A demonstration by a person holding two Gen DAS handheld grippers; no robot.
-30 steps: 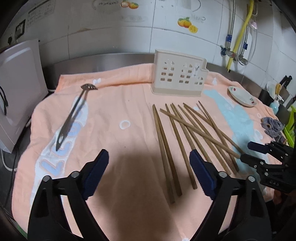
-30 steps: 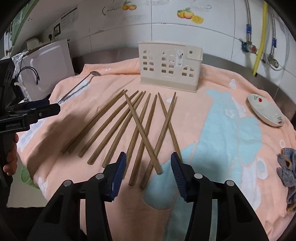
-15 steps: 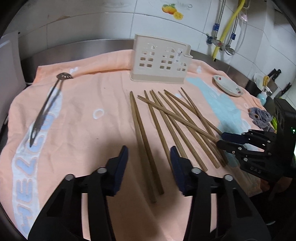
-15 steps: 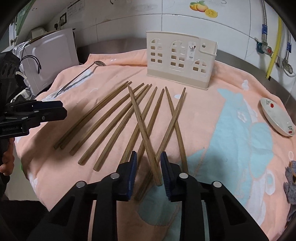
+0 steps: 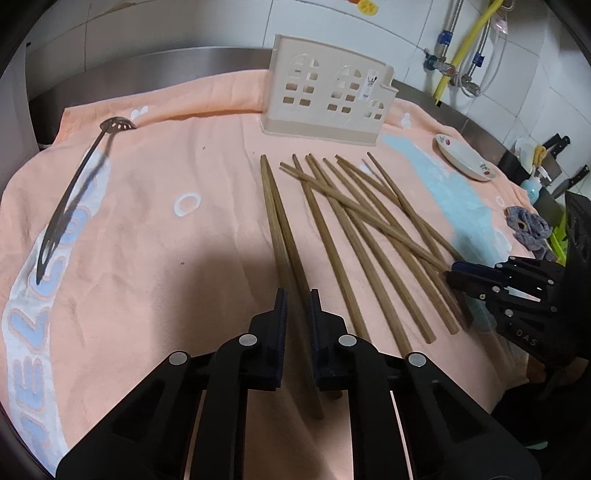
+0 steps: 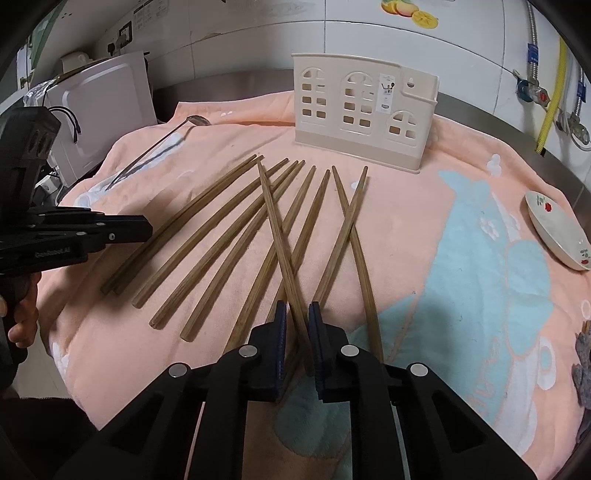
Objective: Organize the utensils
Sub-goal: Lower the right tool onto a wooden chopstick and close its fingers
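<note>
Left wrist view: left gripper (image 5: 297,308), fingers just closed on two wooden chopsticks (image 5: 282,236) on the towel-covered desk (image 5: 155,236); right gripper (image 6: 296,319) pinches the crossing chopstick (image 6: 280,243); light, stiff, probably slippery, gripped near thick ends.

"DAS" on right tongs (image 5: 466,277); "ELCO" letters on towel (image 5: 147,221)

A home kitchen: white wall tiles (image 6: 229,33) with fruit stickers (image 6: 410,11) at twelve o'clock; a steel counter (image 5: 147,70); water pipes (image 5: 448,70) at one o'clock; kitchen knives (image 5: 561,142) at two o'clock; a white appliance (image 6: 103,110) at ten o'clock.
</note>
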